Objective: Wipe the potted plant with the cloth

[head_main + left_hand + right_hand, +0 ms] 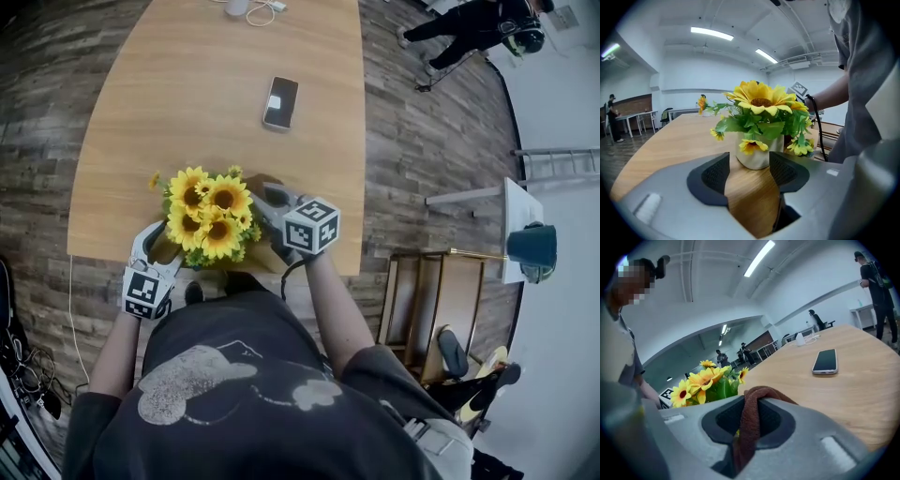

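Observation:
A pot of yellow sunflowers [208, 214] stands near the front edge of the wooden table [187, 84]. My left gripper [161, 248] sits at the pot's left side. In the left gripper view its jaws [749, 171] stand open, and the white pot [754, 157] is just beyond the tips, untouched by the pads [715, 173]. My right gripper [274, 202] is at the plant's right. It is shut on a brown cloth [747, 437] that hangs folded between the jaws [750, 414]. From there the sunflowers [705, 383] show to the left.
A phone [280, 101] lies face up mid-table, beyond the plant. A white cable [253, 9] rests at the far edge. Right of the table are a wooden rack [427, 309] and a small white table with a blue cup [532, 246]. People stand in the background.

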The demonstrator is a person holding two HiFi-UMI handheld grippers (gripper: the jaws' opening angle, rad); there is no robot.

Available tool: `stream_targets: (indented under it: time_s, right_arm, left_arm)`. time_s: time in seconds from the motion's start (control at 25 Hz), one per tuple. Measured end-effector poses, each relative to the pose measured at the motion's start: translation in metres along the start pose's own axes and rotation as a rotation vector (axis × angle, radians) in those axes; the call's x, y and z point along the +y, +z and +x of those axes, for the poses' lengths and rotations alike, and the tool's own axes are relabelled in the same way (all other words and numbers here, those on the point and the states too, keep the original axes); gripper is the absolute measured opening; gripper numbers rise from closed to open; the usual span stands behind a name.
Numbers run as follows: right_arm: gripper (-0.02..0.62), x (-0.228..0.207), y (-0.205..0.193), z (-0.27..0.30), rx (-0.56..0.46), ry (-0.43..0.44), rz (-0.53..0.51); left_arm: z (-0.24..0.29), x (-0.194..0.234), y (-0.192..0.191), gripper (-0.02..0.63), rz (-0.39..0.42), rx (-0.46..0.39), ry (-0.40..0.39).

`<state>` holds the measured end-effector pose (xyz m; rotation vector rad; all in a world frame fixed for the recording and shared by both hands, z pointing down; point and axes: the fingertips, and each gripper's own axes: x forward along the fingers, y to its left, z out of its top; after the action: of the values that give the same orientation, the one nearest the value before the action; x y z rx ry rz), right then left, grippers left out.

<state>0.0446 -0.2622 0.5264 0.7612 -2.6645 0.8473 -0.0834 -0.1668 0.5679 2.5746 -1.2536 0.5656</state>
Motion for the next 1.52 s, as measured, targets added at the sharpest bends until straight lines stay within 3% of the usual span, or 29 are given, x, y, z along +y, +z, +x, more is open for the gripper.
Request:
stream_targets:
  time_s: [0.2,0.48,0.88,1.52]
  right_arm:
    - [0.046,0.001,-0.008,0.005,0.021,0.009,0.005]
    - [0.046,0.006,-0.015,0.012,0.031,0.015,0.030]
    - [0.044,0.011,-0.034,0.000,0.043,-0.001,0.055]
    - [0.044,0.059,-0.069,-0.016,0.073,0.004,0.041]
  left_arm:
    - [0.020,-0.015,0.005,0.351,0.054,-0.011,-0.081]
    - [0.042,-0.023,0.011,0.426,0.101,-0.008,-0.124]
    - [0.041,-0.021,0.016,0.419,0.090,-0.007,-0.100]
    - [0.042,-0.019,0.007,0.417,0.088,-0.002,-0.197]
